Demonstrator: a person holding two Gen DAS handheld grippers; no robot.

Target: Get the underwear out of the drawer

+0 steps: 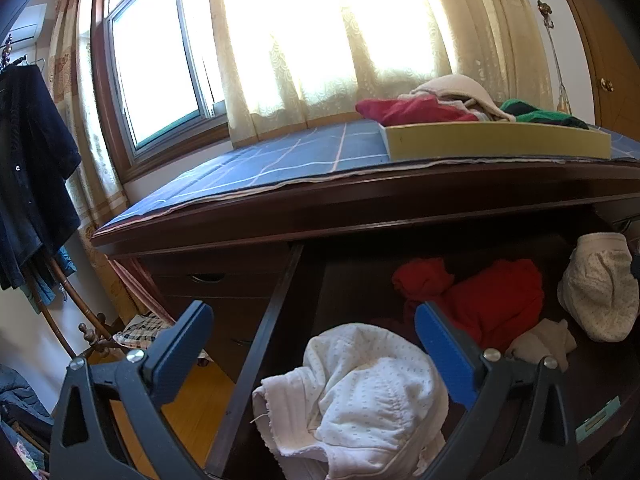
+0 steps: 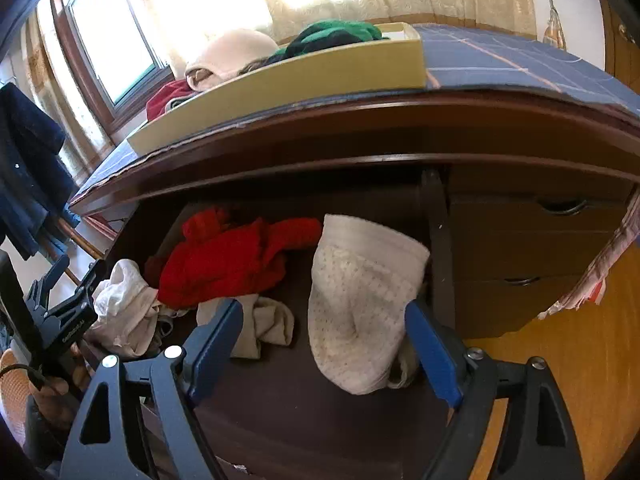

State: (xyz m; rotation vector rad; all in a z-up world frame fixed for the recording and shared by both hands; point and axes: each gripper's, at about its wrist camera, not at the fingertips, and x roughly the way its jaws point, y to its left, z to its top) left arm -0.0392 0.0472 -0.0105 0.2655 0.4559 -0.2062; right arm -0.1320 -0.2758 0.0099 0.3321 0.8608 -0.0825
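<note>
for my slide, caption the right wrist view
Open right gripper above dotted white underwear in the open drawer.

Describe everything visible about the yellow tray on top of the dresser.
The tray is shallow, rectangular and pale yellow, with low plain walls, perhaps cardboard or painted wood. It sits flat on the blue checked cloth covering the dresser top, near the front edge, above the open drawer. Clothes are heaped in it: a red piece, a cream one and a green one.

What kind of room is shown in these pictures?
Probably a bedroom: an open dresser drawer holding underwear, a curtained window, and dark clothes on a coat stand.
</note>
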